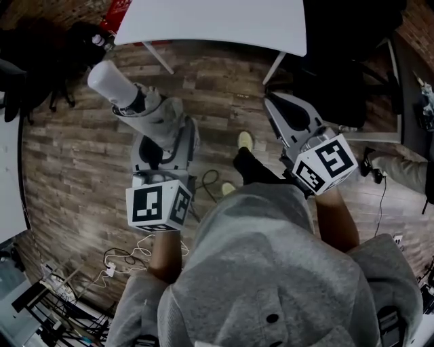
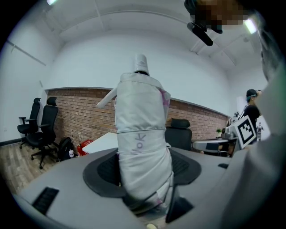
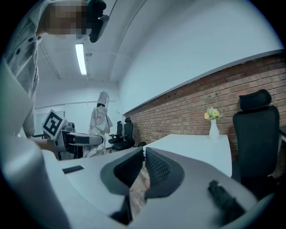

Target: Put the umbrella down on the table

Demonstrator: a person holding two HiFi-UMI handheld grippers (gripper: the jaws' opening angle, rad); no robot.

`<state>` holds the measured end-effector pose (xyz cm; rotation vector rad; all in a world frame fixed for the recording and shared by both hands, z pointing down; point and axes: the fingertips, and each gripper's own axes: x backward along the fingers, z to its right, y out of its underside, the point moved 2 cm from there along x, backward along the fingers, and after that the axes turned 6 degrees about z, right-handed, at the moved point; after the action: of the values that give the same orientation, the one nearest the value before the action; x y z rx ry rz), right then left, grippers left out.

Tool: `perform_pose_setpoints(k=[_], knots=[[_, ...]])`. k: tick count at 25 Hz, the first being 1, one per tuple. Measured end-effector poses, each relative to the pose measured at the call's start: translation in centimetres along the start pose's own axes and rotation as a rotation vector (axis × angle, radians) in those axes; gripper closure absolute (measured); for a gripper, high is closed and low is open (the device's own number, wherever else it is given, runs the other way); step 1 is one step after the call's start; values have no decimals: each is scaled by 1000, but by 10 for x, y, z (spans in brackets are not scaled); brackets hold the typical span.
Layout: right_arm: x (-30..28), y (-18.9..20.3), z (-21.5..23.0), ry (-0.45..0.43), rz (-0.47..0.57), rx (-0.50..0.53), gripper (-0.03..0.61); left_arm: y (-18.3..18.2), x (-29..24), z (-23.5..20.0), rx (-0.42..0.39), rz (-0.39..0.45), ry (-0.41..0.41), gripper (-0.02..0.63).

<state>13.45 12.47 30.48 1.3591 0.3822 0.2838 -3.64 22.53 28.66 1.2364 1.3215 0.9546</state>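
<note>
A folded white umbrella (image 1: pixel 139 101) stands upright in my left gripper (image 1: pixel 163 142), whose jaws are shut on its lower part. In the left gripper view the umbrella (image 2: pixel 142 143) fills the space between the dark pads of the left gripper (image 2: pixel 145 179), its capped tip pointing up. My right gripper (image 1: pixel 274 105) is held at the right, shut with nothing in it; in its own view the right gripper (image 3: pixel 144 156) shows only a sliver of floor between the pads. The white table (image 1: pixel 217 20) lies ahead of both grippers. The umbrella (image 3: pixel 100 118) also shows from the right gripper view, at the left.
A white vase of yellow flowers (image 3: pixel 213 125) stands on the table (image 3: pixel 196 145) by the brick wall. Black office chairs (image 2: pixel 42 129) stand at the left, another chair (image 3: pixel 257 129) at the right. Cables (image 1: pixel 129 254) lie on the wooden floor. The person's shoes (image 1: pixel 245 141) show below.
</note>
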Motion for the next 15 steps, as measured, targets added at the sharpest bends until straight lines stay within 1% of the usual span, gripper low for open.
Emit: perform_pose_setpoints(k=[10,15], knots=[[-38,-17,72,-8,0,-2,543,-15,-73,6,-10,-18,-22,327],[-53,-24,97,-19,4,-1,543,-22,-101,6,-14,-14,-37,327]])
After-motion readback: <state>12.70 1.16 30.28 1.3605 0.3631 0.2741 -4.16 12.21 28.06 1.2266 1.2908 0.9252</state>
